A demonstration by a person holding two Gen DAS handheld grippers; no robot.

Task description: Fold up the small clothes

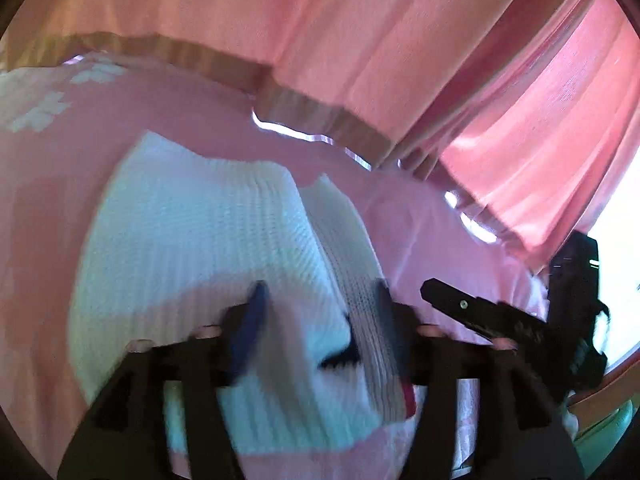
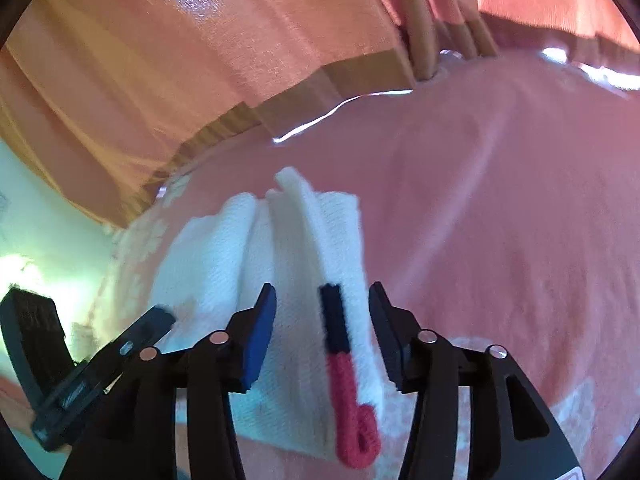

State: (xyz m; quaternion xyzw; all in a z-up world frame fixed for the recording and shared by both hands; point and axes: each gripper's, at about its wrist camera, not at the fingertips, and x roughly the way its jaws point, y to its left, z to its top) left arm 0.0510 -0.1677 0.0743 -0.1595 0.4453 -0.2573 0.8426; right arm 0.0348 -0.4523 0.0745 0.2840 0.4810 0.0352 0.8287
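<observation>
A white knitted garment [image 1: 192, 232] lies folded on the pink bed cover [image 1: 420, 232]. My left gripper [image 1: 320, 320] hovers just over its near part, open, with the knit showing between the fingers and neither pad pressing on it. In the right wrist view the same garment [image 2: 208, 264] shows a navy and red strip [image 2: 340, 360] that ends in a red loop. My right gripper [image 2: 324, 320] stands open astride that strip without gripping it. Each view also catches the other tool at its edge: a black finger of the right gripper [image 1: 472, 308] and one of the left [image 2: 132, 340].
Pink curtains [image 1: 360, 40] hang right behind the bed's far edge. A bright window [image 1: 616, 216] glares at the right. A pale green wall [image 2: 32, 220] is at the left. The bed cover [image 2: 500, 220] spreads wide to the right of the garment.
</observation>
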